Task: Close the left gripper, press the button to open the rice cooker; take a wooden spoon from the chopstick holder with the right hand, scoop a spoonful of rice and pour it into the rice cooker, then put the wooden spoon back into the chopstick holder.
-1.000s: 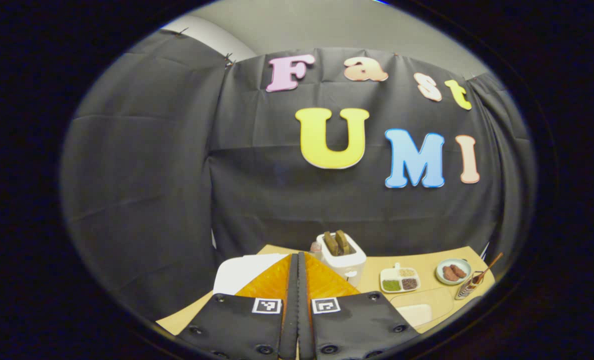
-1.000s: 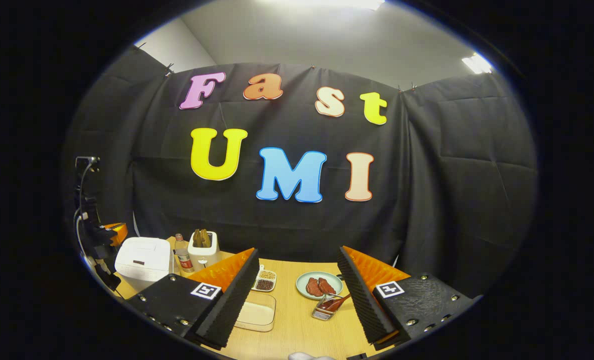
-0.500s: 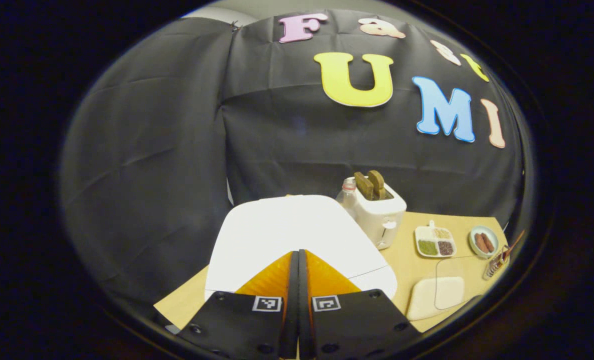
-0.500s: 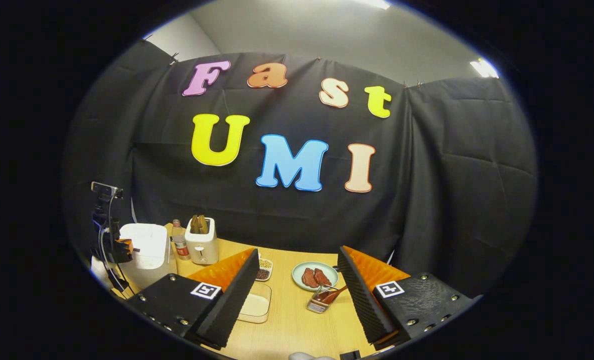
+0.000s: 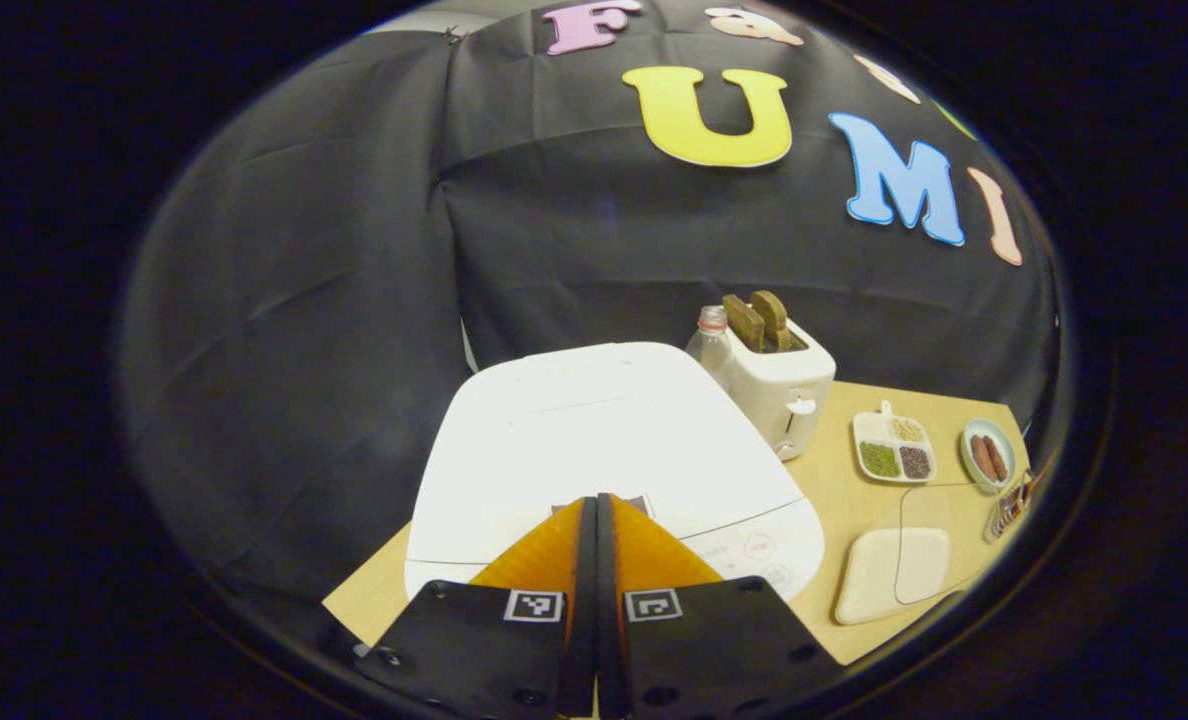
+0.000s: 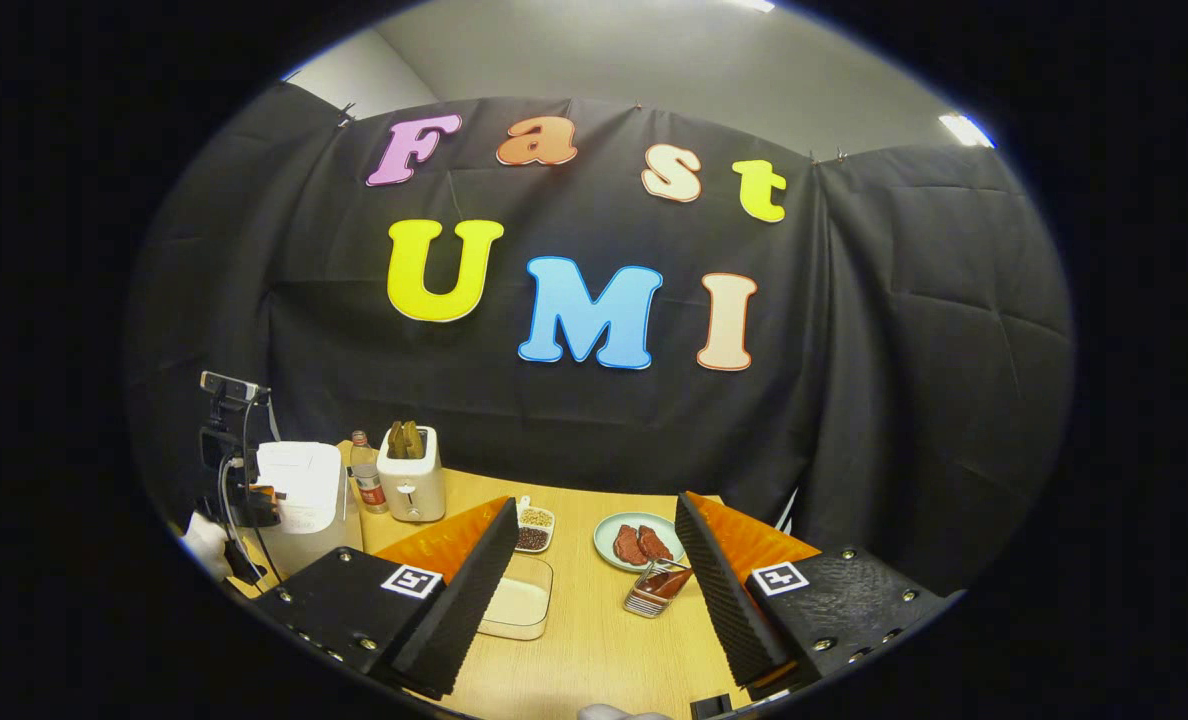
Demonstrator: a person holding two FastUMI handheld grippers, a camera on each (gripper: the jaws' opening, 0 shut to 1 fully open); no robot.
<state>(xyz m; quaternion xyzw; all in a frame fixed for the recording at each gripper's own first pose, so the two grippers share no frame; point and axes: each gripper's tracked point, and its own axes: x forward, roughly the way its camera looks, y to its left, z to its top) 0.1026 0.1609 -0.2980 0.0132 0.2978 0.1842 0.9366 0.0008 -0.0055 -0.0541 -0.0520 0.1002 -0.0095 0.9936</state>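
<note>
black screw-studded gripper [image 5: 596, 505] bodies bear square markers.

We see the white rice cooker [image 5: 604, 440] standing on the tabletop [image 6: 594, 640] with its lid shut, and its dark button [image 5: 644, 502] at the front edge of the lid. Well to the right of the rice cooker stands the wire chopstick holder [image 6: 654, 592], with the wooden spoon [image 6: 672, 580] leaning inside it. Between the rice cooker and the holder lies a clear container of white rice [image 6: 517, 607]
</note>
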